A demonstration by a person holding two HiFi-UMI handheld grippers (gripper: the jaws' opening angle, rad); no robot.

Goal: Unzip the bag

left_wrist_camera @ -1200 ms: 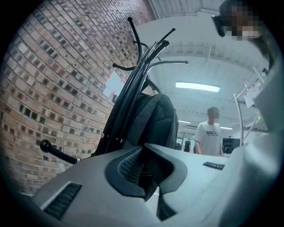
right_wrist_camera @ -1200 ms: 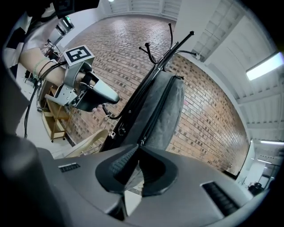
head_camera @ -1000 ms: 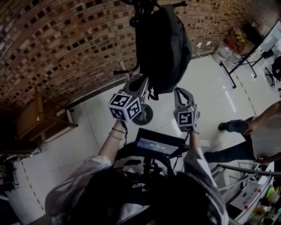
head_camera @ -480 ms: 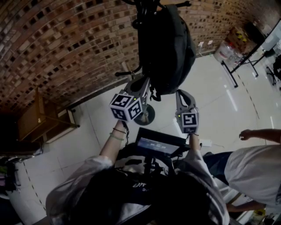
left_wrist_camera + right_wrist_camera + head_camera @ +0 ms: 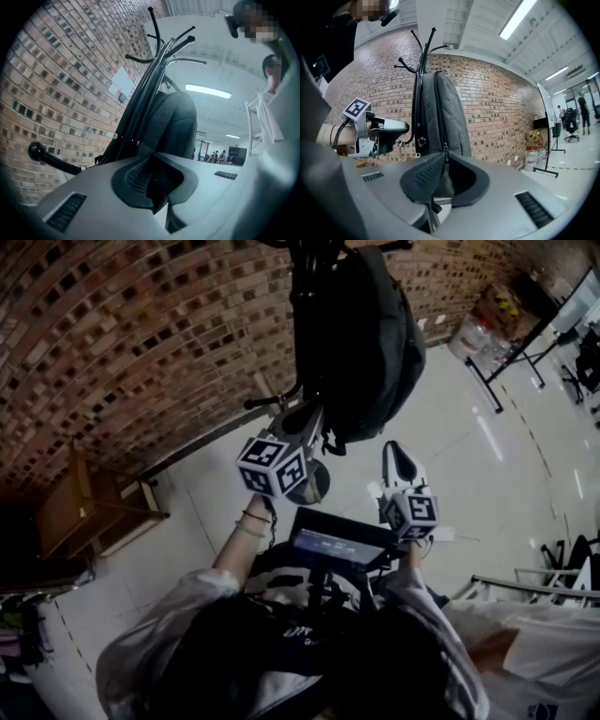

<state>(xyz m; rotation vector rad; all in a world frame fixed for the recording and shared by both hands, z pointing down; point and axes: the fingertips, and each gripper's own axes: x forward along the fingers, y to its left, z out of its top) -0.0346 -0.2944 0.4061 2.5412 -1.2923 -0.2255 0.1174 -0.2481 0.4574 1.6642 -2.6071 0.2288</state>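
Observation:
A dark backpack (image 5: 361,343) hangs on a black coat rack (image 5: 302,296) in front of a brick wall. My left gripper (image 5: 305,418) is at the bag's lower left edge. In the left gripper view its jaws (image 5: 157,187) are closed on dark fabric at the foot of the bag (image 5: 173,122). My right gripper (image 5: 394,448) is just below and right of the bag. Its jaws (image 5: 440,183) have just been opening. The zipper pull (image 5: 445,151) hangs in the gap between the pads. The zipper runs up the bag (image 5: 443,117), closed above the pull.
The rack's round base (image 5: 309,486) stands on the white tiled floor. A wooden chair (image 5: 70,493) is at the left by the wall. Water bottles (image 5: 473,338) and a table frame (image 5: 511,371) are at the far right. A person in white (image 5: 525,662) is at the lower right.
The right gripper has rolled and drawn slightly back from the bag. The left gripper has stayed put. The person at the right has walked toward the lower right corner.

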